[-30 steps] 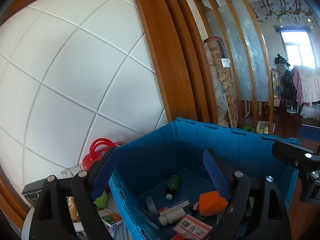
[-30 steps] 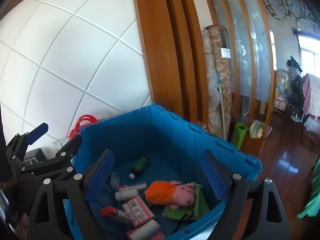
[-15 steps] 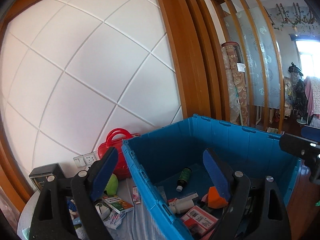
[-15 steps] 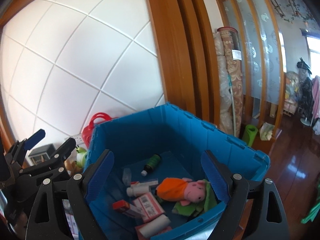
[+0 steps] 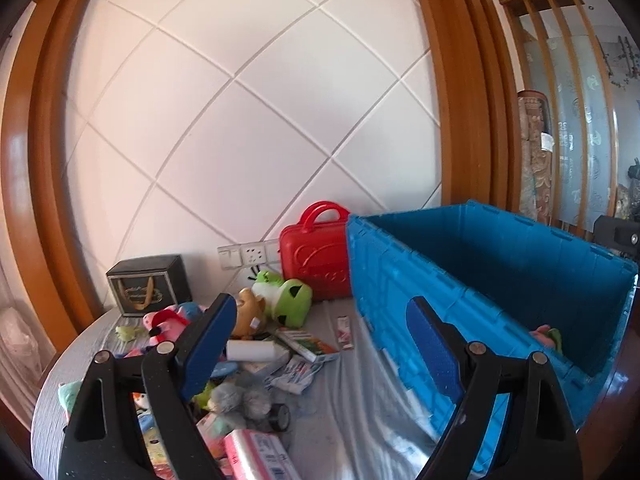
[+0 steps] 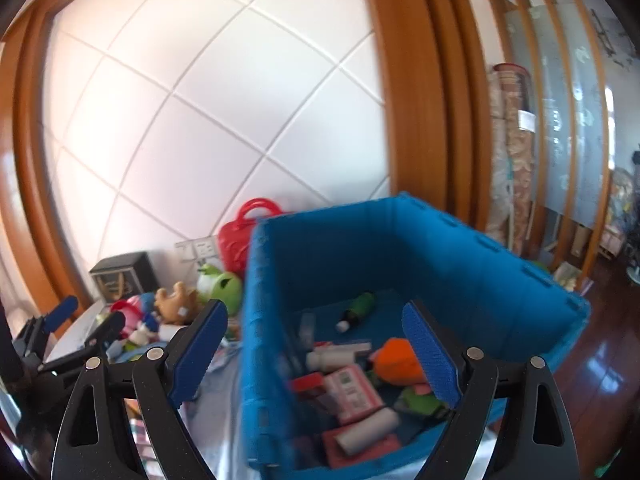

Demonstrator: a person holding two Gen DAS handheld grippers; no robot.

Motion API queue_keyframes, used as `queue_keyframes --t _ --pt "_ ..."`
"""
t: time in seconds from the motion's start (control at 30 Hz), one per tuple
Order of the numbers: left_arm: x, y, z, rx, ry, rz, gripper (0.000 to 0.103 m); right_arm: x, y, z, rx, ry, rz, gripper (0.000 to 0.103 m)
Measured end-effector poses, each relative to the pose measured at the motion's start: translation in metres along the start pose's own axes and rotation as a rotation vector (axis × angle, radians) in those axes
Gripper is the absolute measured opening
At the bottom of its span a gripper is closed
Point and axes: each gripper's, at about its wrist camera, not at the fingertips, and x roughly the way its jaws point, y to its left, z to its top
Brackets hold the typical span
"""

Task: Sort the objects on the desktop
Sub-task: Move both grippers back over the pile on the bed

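My left gripper [image 5: 320, 332] hangs over the grey table [image 5: 52, 400] with its blue pads spread wide and nothing between them; my right gripper [image 6: 316, 340] is likewise spread and empty, above the near wall of the blue crate [image 6: 440, 248].

No writing reads clearly: the black box [image 5: 149, 283] by the wall carries a gold emblem, and the red case [image 5: 314, 258] beside the crate has embossed script I cannot make out. A green-and-orange carton [image 5: 307, 345] and a crumpled printed packet [image 5: 294, 372] lie in the loose pile on the table, with a white roll [image 5: 251, 350], a green frog plush [image 5: 289, 300] and a tan plush [image 5: 249, 312].

Inside the crate, blurred in the right view, lie a dark green bottle [image 6: 358, 308], an orange plush [image 6: 400, 362], a pink barcoded box [image 6: 352, 394] and a pale roll [image 6: 368, 428].
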Motion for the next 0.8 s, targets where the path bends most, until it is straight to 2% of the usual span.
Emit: queue_keyframes --t 0.27,0.4,0.5,0.67,0.8 --pt "-0.003 0.125 -0.066 -0.015 0.095 0.132 0.087 0.044 0.103 -0.038 -0.075 0.109 0.127 0.093" --pt "-0.008 0.195 -0.110 -0.012 0.154 0.176 0.087 0.071 0.162 -0.071 -0.117 0.210 0.186 0.093" --pt "-0.010 0.239 -0.148 -0.030 0.224 0.180 0.087 0.091 0.204 -0.101 -0.160 0.305 0.236 0.093" --pt "-0.010 0.271 -0.203 0.005 0.329 0.191 0.087 0.116 0.267 -0.159 -0.253 0.448 0.332 0.093" --pt "-0.018 0.276 -0.242 -0.026 0.408 0.117 0.087 0.124 0.304 -0.208 -0.369 0.556 0.417 0.093"
